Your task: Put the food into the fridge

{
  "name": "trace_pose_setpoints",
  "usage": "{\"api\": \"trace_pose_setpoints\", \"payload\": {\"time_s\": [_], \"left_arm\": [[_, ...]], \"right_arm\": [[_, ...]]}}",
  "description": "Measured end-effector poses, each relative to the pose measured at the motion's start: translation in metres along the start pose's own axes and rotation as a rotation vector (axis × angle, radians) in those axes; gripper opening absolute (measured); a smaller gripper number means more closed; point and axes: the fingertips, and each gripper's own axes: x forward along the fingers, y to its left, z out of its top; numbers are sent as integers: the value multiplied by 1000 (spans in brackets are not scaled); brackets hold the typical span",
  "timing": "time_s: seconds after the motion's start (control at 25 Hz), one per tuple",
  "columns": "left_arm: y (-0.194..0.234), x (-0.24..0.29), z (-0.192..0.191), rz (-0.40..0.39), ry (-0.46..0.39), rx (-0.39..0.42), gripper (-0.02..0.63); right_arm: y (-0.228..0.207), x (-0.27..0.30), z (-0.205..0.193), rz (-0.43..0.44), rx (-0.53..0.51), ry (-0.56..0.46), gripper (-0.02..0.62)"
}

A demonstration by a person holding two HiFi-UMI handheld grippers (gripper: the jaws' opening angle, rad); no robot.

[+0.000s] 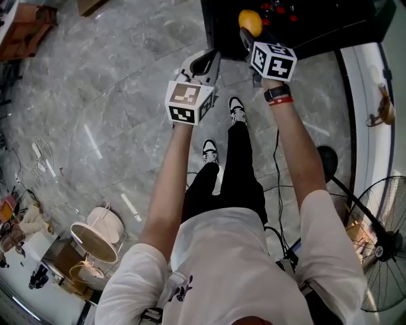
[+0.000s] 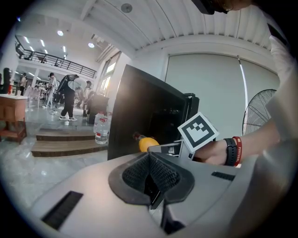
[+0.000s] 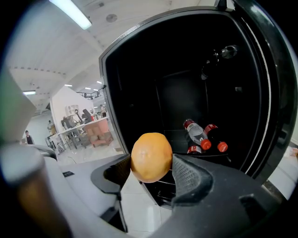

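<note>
Right gripper clamps one orange before the open black fridge. Two red-capped bottles lie inside, labels unreadable. Left gripper is clenched, empty.

A polished grey marble-patterned floor spreads underfoot, streaked with reflected light. Orange-brown wooden furniture sits at its far left corner, white round-headed objects cluster by the near left edge, and a black wire-caged standing fan stands at the right. Overhead runs a white ribbed ceiling with round recessed lights and a long fluorescent tube. A pale roller blind covers the large window. Low wooden steps lie to the left, below a dark-railed mezzanine.
</note>
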Motion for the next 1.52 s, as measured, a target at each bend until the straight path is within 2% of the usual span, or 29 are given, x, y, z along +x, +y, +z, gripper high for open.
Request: {"api": "trace_pose_setpoints", "payload": {"time_s": [0.6,1.16,1.52], "left_arm": [[16,20,-2,4,-2,-9,18],[16,32,-7,-11,-9,-9,18],[24,32,-15,-11,6,-11,18]], "right_arm": [[-11,49,8,13,-23,11,290],[-28,92,2,-17,-71,42,290],[-33,118,7,-29,-78,21,290]]}}
